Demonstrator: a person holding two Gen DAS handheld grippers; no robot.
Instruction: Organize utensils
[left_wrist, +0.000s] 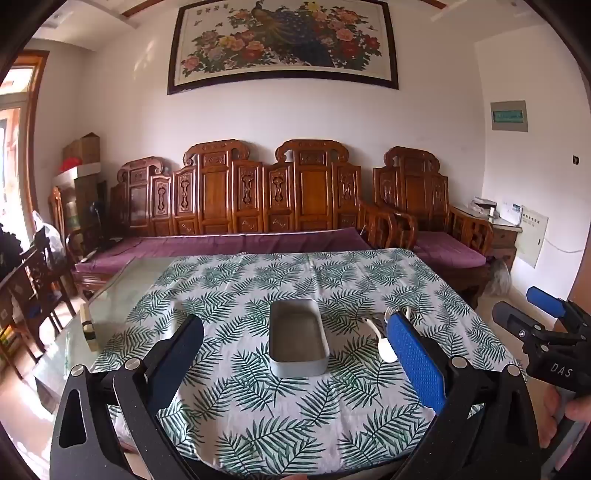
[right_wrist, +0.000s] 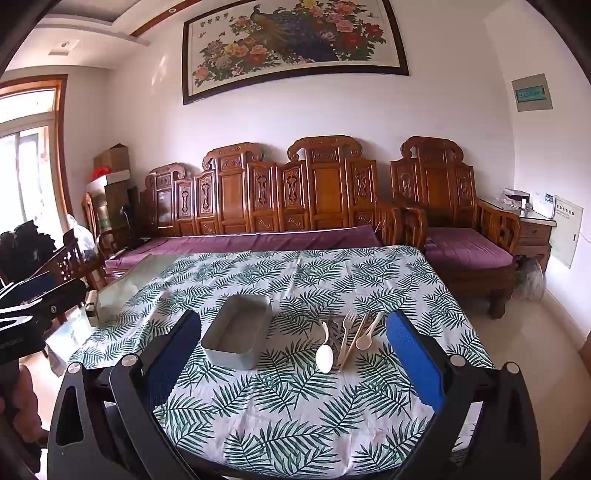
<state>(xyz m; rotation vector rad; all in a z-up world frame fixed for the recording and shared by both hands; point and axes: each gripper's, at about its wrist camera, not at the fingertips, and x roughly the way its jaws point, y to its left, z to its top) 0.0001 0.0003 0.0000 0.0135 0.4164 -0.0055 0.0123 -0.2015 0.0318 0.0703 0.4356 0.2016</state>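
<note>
Utensils (right_wrist: 347, 338) lie lengthwise, side by side, beside tray (right_wrist: 236, 332).

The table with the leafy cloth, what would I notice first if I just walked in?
Probably the leafy tablecloth itself, with an empty grey box in the middle. Just right of the box lies a little bunch of pale utensils: spoons, forks and chopsticks. Behind it all, a big peacock painting hangs above a carved wooden sofa.

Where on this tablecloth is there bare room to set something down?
Free: the near cloth between the metal box and the table's front edge, and the far half behind the box. Crowded: right of the box, where the white spoon, fork and beige spoon lie.
</note>
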